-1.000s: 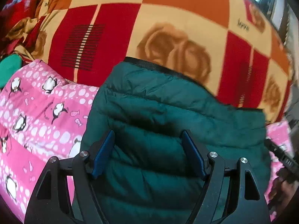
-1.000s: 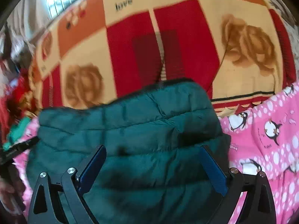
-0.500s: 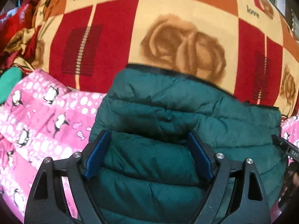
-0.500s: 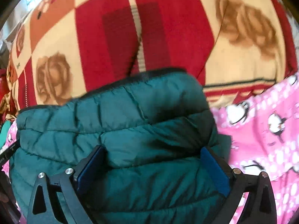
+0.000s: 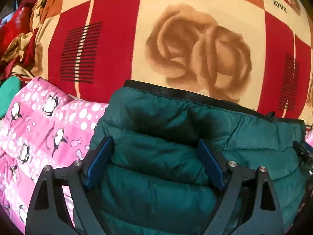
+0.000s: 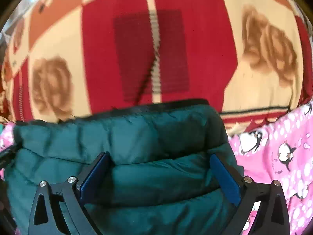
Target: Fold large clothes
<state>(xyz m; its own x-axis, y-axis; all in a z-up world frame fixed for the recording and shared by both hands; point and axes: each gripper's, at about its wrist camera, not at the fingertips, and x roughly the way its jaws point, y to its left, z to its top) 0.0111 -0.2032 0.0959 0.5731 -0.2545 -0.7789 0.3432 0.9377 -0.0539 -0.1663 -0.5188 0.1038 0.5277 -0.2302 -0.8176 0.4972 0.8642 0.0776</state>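
A dark green quilted puffer jacket (image 5: 176, 137) lies folded into a thick bundle on a blanket, its black-trimmed edge farthest from me; it also fills the lower right wrist view (image 6: 127, 137). My left gripper (image 5: 154, 146) is open, its blue pads (image 5: 97, 164) spread wide over the bundle's left part and pressing into the padding. My right gripper (image 6: 160, 160) is open too, its blue pads (image 6: 225, 178) spread over the bundle's right part. The tip of the other gripper (image 5: 303, 156) shows at the right edge of the left wrist view.
A red, cream and orange blanket (image 5: 117, 39) with rose prints and "love" text lies under and beyond the jacket. A pink penguin-print quilt lies left (image 5: 39, 127) and right (image 6: 273, 156) of the bundle. Crumpled red and gold fabric (image 5: 17, 39) is heaped at far left.
Both grippers have moved forward and lower over the jacket, which has shifted farther up the blanket. Jaws have stayed wide open. The right view is blurred by motion.
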